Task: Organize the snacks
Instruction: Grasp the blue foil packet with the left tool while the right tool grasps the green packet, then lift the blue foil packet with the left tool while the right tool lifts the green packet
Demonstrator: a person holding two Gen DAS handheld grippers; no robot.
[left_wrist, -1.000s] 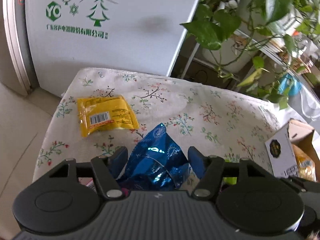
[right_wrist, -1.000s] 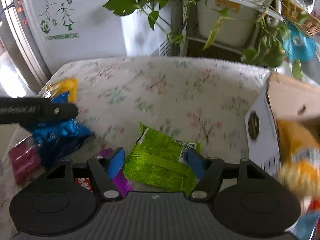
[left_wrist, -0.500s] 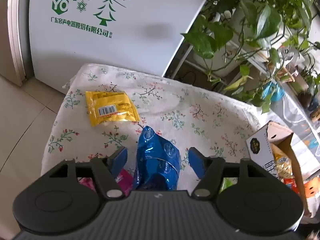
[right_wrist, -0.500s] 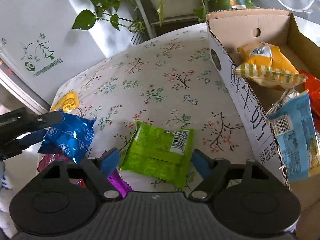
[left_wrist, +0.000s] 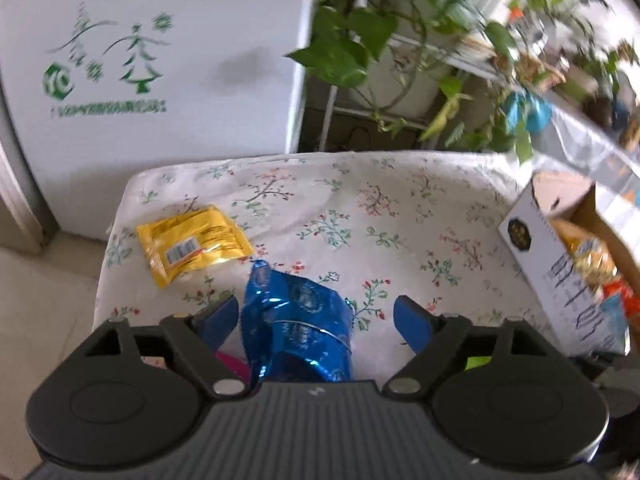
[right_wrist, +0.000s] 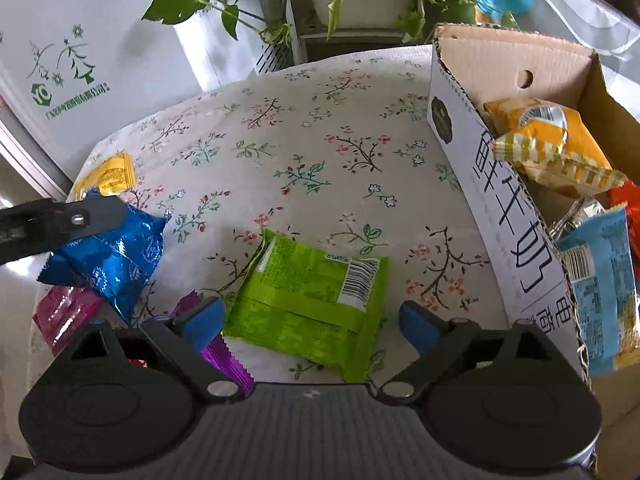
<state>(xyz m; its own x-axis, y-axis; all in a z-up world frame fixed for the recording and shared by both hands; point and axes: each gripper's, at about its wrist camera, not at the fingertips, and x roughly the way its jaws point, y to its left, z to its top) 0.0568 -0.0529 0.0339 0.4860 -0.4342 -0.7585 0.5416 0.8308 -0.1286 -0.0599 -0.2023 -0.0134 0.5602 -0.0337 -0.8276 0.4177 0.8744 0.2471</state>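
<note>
Two loose packets matter most here. The blue foil packet (left_wrist: 298, 320) sits between the fingers of the left gripper (left_wrist: 316, 320), well short of the cardboard box (right_wrist: 460, 120) that already holds several snacks. Those fingers stand wide, with a clear gap on the box side, so I judge the packet is only lying between them, not pinched. Foil is slick and puffy; a squeeze near its edge could let it squirt out and slide off the cloth's near edge, where a magenta packet (right_wrist: 60, 312) pokes from under it. The green packet (right_wrist: 312, 300) lies flat between the fingers of the right gripper (right_wrist: 310, 326), nearer the box, and those fingers are also spread wide and empty. A purple wrapper (right_wrist: 224, 356) lies just beside the finger farther from the box, so closing there may catch both at once. The yellow packet (left_wrist: 192, 240) lies farthest from the box, untouched. The flowered tablecloth (right_wrist: 320, 128) could bunch if a fingertip drags.
</note>
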